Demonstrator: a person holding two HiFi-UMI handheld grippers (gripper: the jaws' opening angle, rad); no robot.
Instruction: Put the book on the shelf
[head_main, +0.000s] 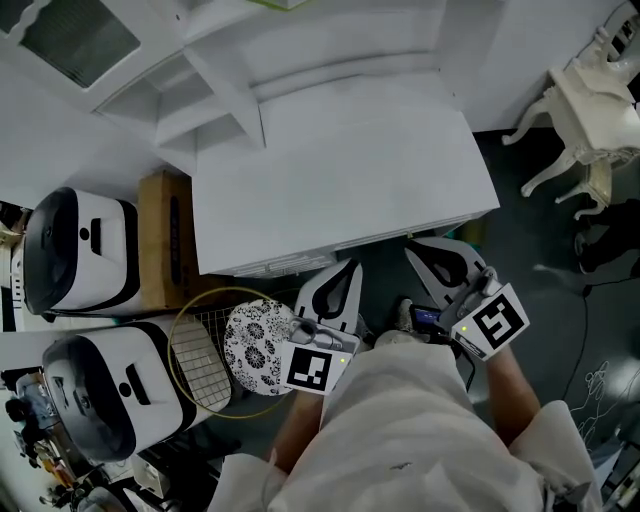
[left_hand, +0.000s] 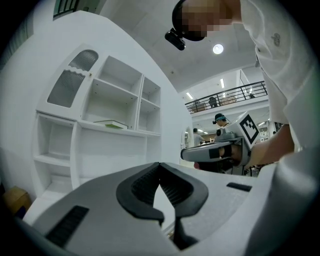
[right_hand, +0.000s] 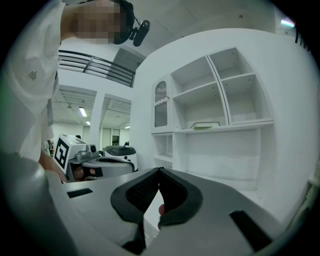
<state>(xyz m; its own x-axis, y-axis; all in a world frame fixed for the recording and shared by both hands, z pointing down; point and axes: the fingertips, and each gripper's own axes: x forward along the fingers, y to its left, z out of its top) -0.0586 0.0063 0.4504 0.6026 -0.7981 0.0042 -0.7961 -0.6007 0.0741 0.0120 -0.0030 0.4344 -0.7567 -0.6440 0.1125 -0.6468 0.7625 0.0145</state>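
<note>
We stand in front of a big white shelf. It has many open boxes, some tall and some wide. One little door at the top has a round top edge. From the head view we look down on its flat white top.

On the floor at our left side sit two round machines, white with black bands. One is close to us and one is farther off. A brown cardboard box stands just beside the farther one. A white chair with curly legs is far off on the other side.

Near the closer machine lies a wire rack with a thin gold ring around it. A round plate with a black and white flower pattern lies on that rack.

Our left gripper points flat toward the shelf. Its two jaws are pressed together at the tips and nothing is between them. Our right gripper points almost flat too. Its jaws are closed tight and it holds nothing. The two grippers are side by side, a bit apart.

The book is thin. It lies flat on the long middle board of the shelf, under the upper boxes. It is well apart from both grippers.
</note>
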